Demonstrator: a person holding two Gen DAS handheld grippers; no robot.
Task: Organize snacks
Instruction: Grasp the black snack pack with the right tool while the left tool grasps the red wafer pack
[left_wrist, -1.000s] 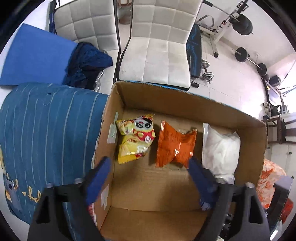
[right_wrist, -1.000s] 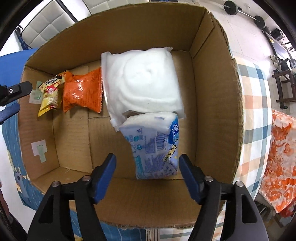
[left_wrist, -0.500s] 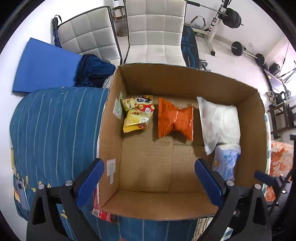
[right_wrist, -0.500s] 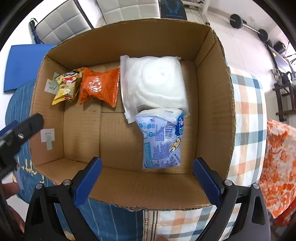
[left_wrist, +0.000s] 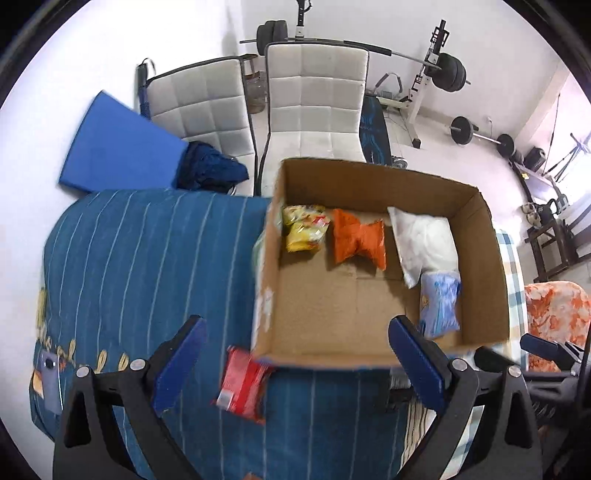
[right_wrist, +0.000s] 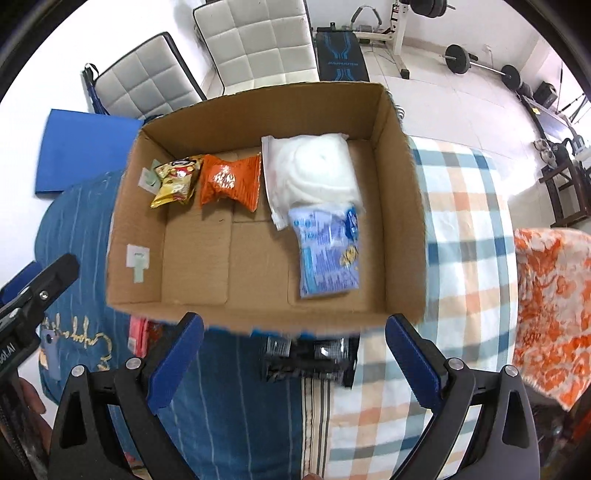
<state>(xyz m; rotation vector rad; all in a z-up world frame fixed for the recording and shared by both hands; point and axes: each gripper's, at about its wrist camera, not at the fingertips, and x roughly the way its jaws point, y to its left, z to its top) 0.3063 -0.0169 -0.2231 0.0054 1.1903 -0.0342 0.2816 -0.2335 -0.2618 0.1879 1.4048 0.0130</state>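
- Left gripper (left_wrist: 295, 363): I see its blue-padded jaws spread wide and holding nothing, low in the frame, above a blue striped cloth (left_wrist: 147, 258).
- Red packet (left_wrist: 242, 384): lies on the cloth between the left jaws, its upper end against the near left corner of the box; its print is too blurred for me to read.
- Right gripper (right_wrist: 293, 360): jaws also wide apart and empty, at the bottom of its frame.
- Dark packet (right_wrist: 310, 356): lies between the right jaws, just outside the box's near wall; blurred, no legible text.
- Cardboard box (right_wrist: 400, 206): open-topped, centre frame, resting partly on a checked cloth (right_wrist: 465, 258).
- Contents, left to right along the far wall: yellow packet (right_wrist: 177, 181) with a cartoon face, orange packet (right_wrist: 231, 181), white bag (right_wrist: 314, 173).
- Blue-and-white packet (right_wrist: 327, 254): lies in front of the white bag, overlapping its near edge; printed text and a barcode-like panel show, unreadable to me.
- White labels (right_wrist: 137, 258): stuck on the inner left wall.
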